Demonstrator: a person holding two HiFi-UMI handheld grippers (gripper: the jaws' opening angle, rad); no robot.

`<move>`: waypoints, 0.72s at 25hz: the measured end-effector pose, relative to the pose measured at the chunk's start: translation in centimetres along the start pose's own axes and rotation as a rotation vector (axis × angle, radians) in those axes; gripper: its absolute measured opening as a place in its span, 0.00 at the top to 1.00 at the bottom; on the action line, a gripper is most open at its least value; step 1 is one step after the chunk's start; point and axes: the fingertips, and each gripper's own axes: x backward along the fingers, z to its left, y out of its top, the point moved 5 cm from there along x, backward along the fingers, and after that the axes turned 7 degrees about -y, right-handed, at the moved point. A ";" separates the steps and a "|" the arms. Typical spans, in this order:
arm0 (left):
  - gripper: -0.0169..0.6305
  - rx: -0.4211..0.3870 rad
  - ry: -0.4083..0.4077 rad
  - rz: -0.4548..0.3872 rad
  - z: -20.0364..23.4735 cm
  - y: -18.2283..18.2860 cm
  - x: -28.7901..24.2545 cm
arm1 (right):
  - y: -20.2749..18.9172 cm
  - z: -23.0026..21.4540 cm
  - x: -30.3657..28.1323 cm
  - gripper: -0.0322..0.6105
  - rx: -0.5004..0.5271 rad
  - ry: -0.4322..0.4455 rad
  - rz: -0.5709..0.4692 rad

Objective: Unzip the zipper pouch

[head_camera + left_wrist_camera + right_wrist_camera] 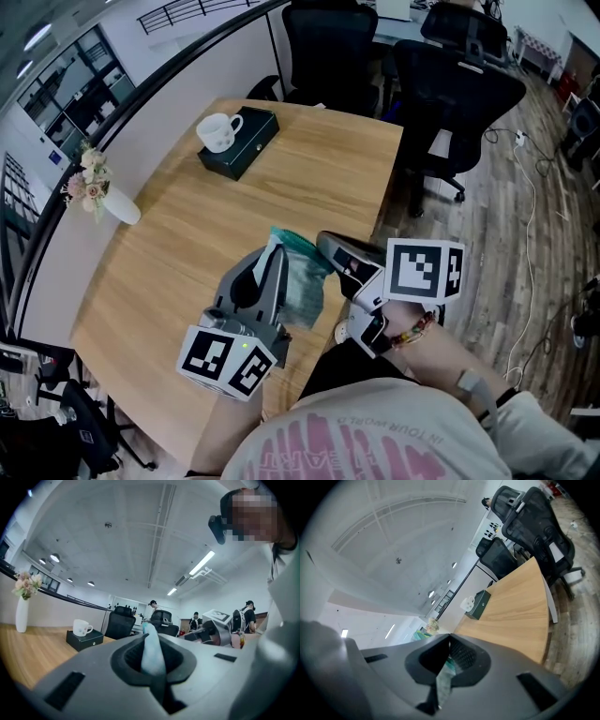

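Zipper pouch [300, 277]: thin, soft and light by the look of it, likely to crumple. It is held up over the near table [234, 187] edge. Left gripper [275, 255], about level, pinches one fabric edge. Right gripper [328, 246], tipped slightly down, pinches the opposite end. Best hold: fabric beside the zipper, plus the pull tab.

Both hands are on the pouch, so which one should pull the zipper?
Probably right: the right claw pinches a thin strip, possibly the pull, at the pouch's right edge, while the left claw clamps its left edge, suited to anchoring.
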 end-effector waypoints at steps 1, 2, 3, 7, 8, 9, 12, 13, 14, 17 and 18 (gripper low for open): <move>0.96 -0.001 0.001 -0.001 0.1 0.1 0.0 | 0.0 -0.1 0.1 0.95 -0.003 0.000 0.000; 0.96 -0.002 0.001 0.002 0.1 0.1 0.0 | 0.0 -0.1 0.1 0.95 -0.005 -0.001 0.000; 0.96 -0.002 0.000 0.004 0.0 0.1 0.0 | -0.1 -0.2 0.2 0.95 -0.007 -0.002 0.000; 0.96 0.003 0.010 -0.003 0.0 0.1 0.1 | -0.1 -0.4 0.3 0.95 -0.007 -0.007 0.000; 0.96 0.005 0.017 -0.010 0.1 0.3 0.2 | -0.1 -0.5 0.3 0.95 -0.005 -0.010 0.000; 0.96 0.006 0.024 -0.016 0.3 0.4 0.4 | -0.2 -0.6 0.4 0.95 -0.006 -0.013 0.000; 0.96 0.007 0.038 -0.027 0.6 0.9 0.7 | -0.3 -0.6 0.6 0.95 -0.004 -0.018 0.000; 0.96 0.008 0.042 -0.030 0.6 0.9 0.8 | -0.3 -0.6 0.6 0.95 -0.001 -0.020 -0.001; 0.96 0.010 0.043 -0.031 0.7 1.0 0.8 | -0.3 -0.7 0.6 0.95 -0.002 -0.020 0.000; 0.96 0.011 0.045 -0.032 0.6 1.0 0.9 | -0.3 -0.8 0.6 0.95 -0.008 -0.020 -0.001; 0.96 0.011 0.049 -0.035 0.6 1.0 0.9 | -0.3 -0.9 0.7 0.95 -0.008 -0.023 -0.002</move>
